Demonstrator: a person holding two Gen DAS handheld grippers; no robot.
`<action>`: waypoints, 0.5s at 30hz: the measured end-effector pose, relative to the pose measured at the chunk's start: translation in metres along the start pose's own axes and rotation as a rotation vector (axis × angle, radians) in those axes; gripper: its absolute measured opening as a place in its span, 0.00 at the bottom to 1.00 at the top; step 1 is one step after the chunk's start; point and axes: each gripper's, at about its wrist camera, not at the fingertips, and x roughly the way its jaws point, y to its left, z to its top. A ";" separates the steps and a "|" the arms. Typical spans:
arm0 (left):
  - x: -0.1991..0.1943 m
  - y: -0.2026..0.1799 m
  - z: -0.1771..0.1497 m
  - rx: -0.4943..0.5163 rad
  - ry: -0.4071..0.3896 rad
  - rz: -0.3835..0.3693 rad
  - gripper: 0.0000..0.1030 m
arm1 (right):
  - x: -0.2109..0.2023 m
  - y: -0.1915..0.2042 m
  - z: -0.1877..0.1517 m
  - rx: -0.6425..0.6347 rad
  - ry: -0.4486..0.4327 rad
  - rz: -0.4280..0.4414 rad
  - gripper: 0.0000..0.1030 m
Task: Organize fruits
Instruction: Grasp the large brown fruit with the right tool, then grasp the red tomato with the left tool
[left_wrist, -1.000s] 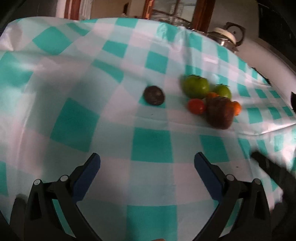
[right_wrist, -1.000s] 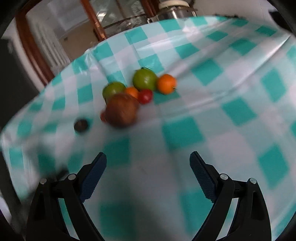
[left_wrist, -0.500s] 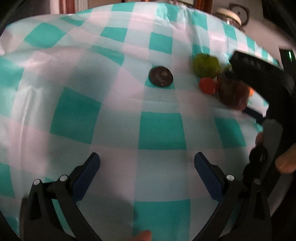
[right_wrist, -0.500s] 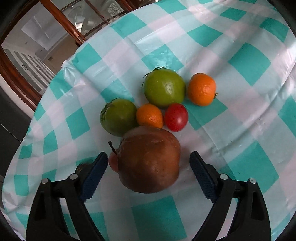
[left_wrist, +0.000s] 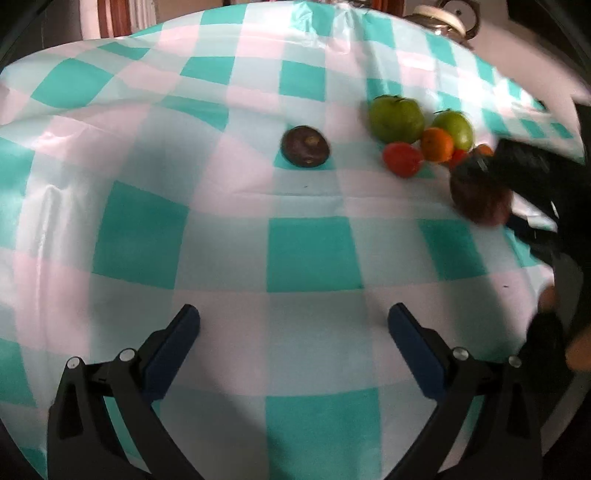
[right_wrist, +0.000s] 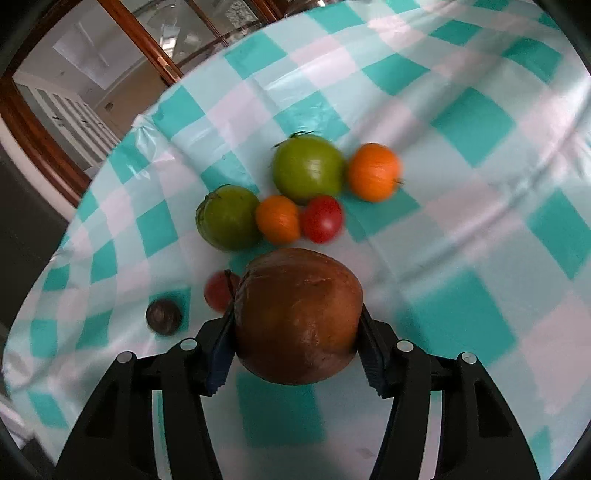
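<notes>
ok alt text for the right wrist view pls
The right gripper is shut on a large brown fruit over a teal-and-white checked tablecloth. Beyond lie two green tomatoes, two oranges and a red tomato.

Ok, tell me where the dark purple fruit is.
The dark purple fruit lies alone on the checked cloth, left of the fruit cluster in the left wrist view; the nearest is a red tomato. In the right wrist view it sits lower left.
</notes>
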 end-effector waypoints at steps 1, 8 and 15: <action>-0.002 0.000 -0.001 0.000 -0.005 -0.023 0.99 | -0.010 -0.009 -0.004 -0.005 -0.003 0.001 0.55; 0.001 -0.033 0.013 0.086 -0.041 -0.136 0.93 | -0.093 -0.094 -0.024 0.057 -0.091 -0.033 0.56; 0.044 -0.081 0.074 0.109 -0.052 -0.136 0.82 | -0.122 -0.127 -0.036 0.110 -0.141 0.052 0.56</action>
